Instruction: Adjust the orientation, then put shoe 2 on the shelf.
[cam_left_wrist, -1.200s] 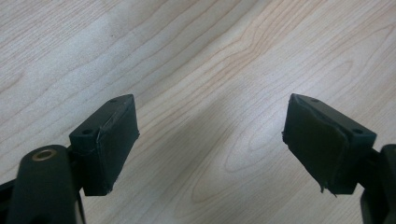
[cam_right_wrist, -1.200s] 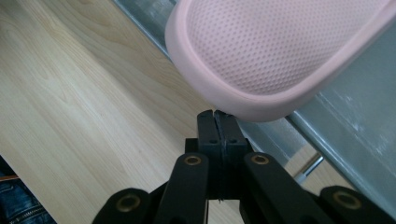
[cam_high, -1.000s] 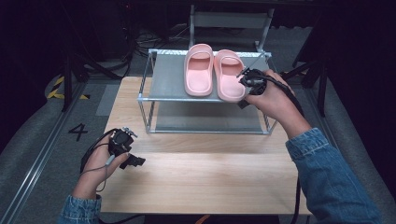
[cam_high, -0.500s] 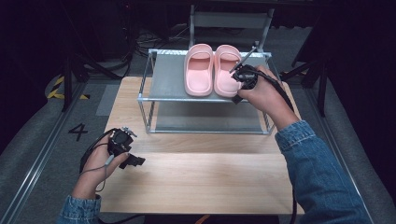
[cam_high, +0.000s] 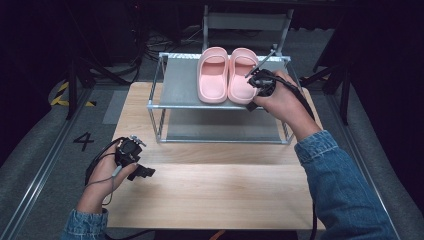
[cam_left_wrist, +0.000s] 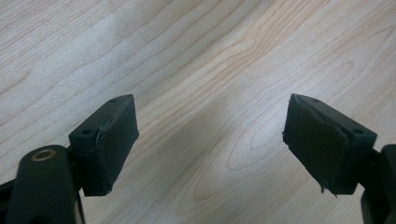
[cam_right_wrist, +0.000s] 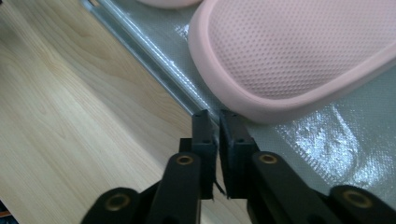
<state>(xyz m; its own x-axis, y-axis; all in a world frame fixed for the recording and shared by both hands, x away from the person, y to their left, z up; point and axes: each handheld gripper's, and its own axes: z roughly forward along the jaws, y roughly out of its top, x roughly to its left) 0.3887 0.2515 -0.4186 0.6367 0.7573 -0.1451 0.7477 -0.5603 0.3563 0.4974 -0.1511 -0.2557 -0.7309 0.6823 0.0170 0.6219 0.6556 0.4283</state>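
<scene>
Drawing back slightly from two pink slippers (cam_high: 227, 75) on one shelf rack (cam_high: 175, 95), the right gripper (cam_high: 251, 93) was just parting its nearly closed, empty jaws, while the left gripper (cam_high: 146, 172) gaped empty.

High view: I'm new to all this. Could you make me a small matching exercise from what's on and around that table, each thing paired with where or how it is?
Things:
1. pink slippers
2. left gripper
3. right gripper
4. metal rack

Places or states:
A. stands on the far part of the wooden table
B. side by side on the top shelf
C. over bare wood, jaws wide apart
D. at the shelf's front edge, jaws nearly together

Pairs: 1-B, 2-C, 3-D, 4-A.

The right gripper's jaws have just been opening; nothing is between them.
</scene>
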